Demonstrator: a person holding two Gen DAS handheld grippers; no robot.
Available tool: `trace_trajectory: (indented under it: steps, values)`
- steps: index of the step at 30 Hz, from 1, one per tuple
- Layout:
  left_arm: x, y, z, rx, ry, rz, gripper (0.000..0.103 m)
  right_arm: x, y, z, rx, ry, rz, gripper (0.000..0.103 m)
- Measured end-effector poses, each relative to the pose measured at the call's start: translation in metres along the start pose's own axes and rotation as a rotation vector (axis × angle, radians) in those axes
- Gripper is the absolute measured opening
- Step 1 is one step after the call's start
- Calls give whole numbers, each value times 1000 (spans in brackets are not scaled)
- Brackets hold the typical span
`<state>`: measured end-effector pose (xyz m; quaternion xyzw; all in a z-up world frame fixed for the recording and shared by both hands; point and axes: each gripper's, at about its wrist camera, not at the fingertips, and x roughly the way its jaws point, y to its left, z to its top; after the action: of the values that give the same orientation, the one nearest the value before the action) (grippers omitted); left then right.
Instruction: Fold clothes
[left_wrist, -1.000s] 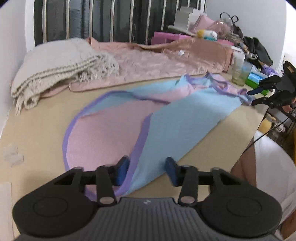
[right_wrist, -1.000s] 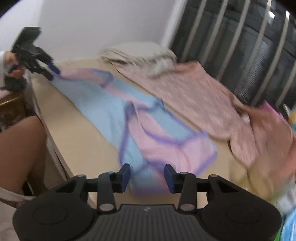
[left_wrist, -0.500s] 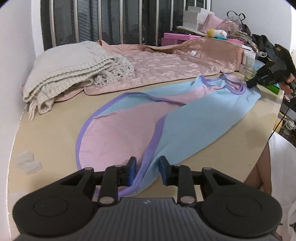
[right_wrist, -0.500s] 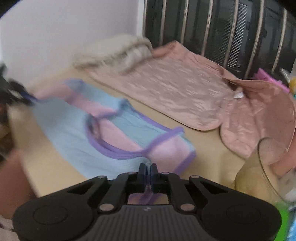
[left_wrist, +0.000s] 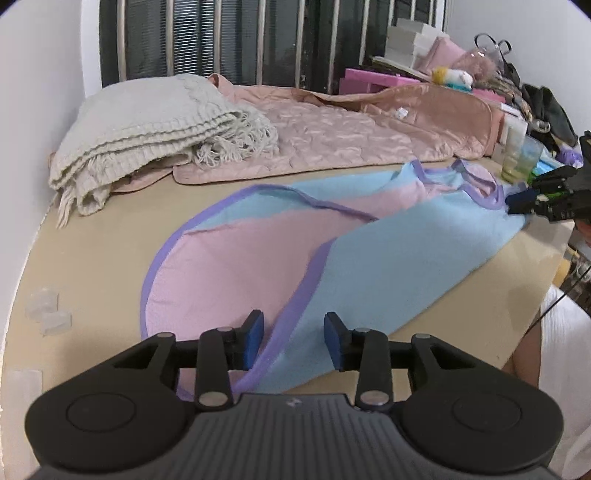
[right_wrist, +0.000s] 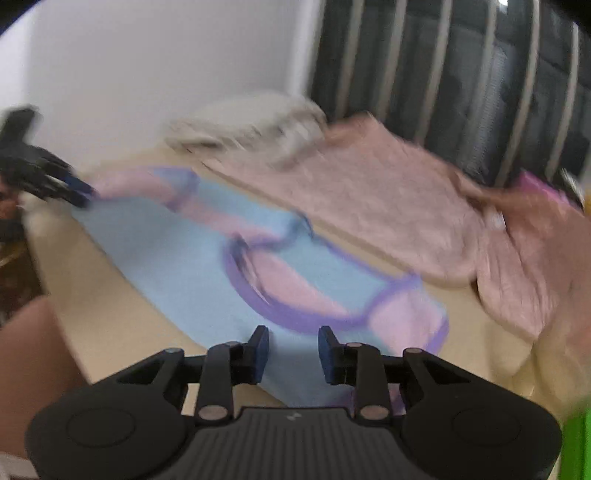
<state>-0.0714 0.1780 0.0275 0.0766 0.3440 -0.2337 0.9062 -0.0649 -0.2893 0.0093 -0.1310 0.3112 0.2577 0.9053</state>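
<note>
**Soft garment spread flat, both tongs released**

A smooth tan table carries a long blue-and-pink garment with purple binding, lying flat along its near edge. Behind it lie a quilted pink blanket and a folded, fringed knit throw. The left gripper and right gripper hover spread apart over opposite ends of the garment, holding nothing.

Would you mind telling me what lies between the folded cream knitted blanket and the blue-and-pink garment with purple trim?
In the left wrist view, only bare tan tabletop separates the cream blanket from the garment.
</note>
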Motion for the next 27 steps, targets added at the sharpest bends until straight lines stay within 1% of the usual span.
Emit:
trace_trajectory:
  steps: [2, 4, 6, 7, 8, 9, 10, 11, 12, 14, 16, 18, 20, 21, 22, 23, 24, 25, 26, 27]
  values:
    - [-5, 0, -3, -10, 10, -11, 36, -6, -14, -7, 69, 10, 32, 23]
    - [-10, 3, -1, -48, 15, -36, 36, -14, -23, -10, 92, 33, 43, 23]
    - [-18, 3, 14, -60, -34, -47, 38, -20, -30, -7, 100, 54, 34, 25]
    - [-22, 2, 24, -61, -66, -47, 47, -24, -29, -1, 95, 33, 30, 26]
    - [-25, 2, 35, -63, -97, -46, 63, -29, -28, 7, 82, -12, 38, 28]
    - [-24, 3, 47, -69, -124, -42, 73, -34, -26, 15, 67, -60, 47, 37]
    - [-19, 5, 63, -66, -143, -40, 86, -33, -24, 27, 45, -89, 51, 46]
    - [-10, 3, 78, -51, -144, -39, 87, -30, -21, 40, 22, -116, 54, 48]
    - [3, 1, 94, -32, -126, -42, 87, -19, -18, 56, -11, -120, 66, 48]
    - [37, -1, 120, 22, -59, -77, 87, 11, -17, 82, -26, -90, 107, 48]
    - [69, 1, 133, 64, -22, -98, 87, 51, -24, 105, 27, -13, 130, 47]
    - [97, 7, 139, 35, 27, -73, 87, 87, -29, 122, 64, 55, 132, 47]
    - [121, 16, 141, 22, 70, -72, 86, 111, -31, 127, 79, 107, 137, 46]
    - [128, 18, 140, 32, 81, -73, 86, 119, -31, 127, 85, 133, 137, 44]
    - [133, 21, 139, 39, 96, -79, 83, 127, -33, 125, 92, 157, 131, 34]
    - [136, 23, 138, 34, 106, -98, 76, 134, -35, 123, 100, 180, 125, 29]
    - [138, 26, 136, 29, 116, -116, 69, 134, -35, 120, 101, 175, 121, 24]
    - [140, 28, 135, 25, 126, -132, 44, 133, -35, 118, 101, 169, 126, 17]
    - [143, 30, 134, 24, 136, -142, 17, 132, -35, 116, 101, 163, 132, 12]
    - [144, 31, 133, 25, 139, -150, 10, 131, -36, 115, 101, 158, 137, 7]
